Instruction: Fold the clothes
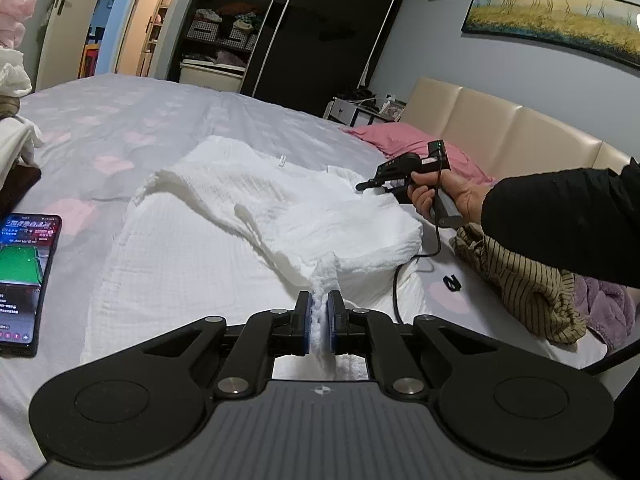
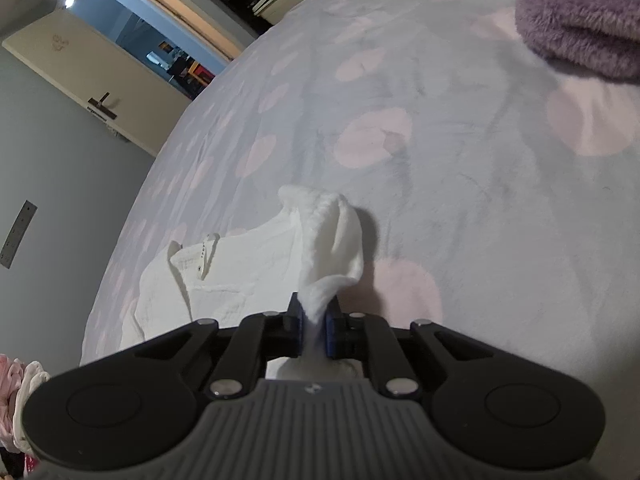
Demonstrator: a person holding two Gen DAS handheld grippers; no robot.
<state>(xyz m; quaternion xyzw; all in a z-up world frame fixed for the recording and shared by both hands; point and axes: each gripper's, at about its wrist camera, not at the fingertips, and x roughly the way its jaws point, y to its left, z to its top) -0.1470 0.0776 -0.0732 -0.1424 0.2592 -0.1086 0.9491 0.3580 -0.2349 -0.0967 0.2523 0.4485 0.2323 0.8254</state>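
A white crinkled garment [image 1: 248, 216] lies spread on the bed, partly folded over itself. My left gripper [image 1: 319, 312] is shut on a bunched edge of it at the near side. My right gripper [image 2: 316, 320] is shut on another bunched part of the same white garment [image 2: 240, 276], whose collar and button placket show to the left. In the left wrist view the right gripper [image 1: 366, 185] is held by a hand at the garment's far right edge, low over the bed.
The bed has a grey sheet with pink dots [image 1: 120, 120]. A phone [image 1: 24, 280] lies at the left. A striped garment [image 1: 516, 280] and a purple fleece [image 2: 580, 16] lie at the right. A pink pillow [image 1: 400, 140] and more clothes [image 1: 12, 80] lie further off.
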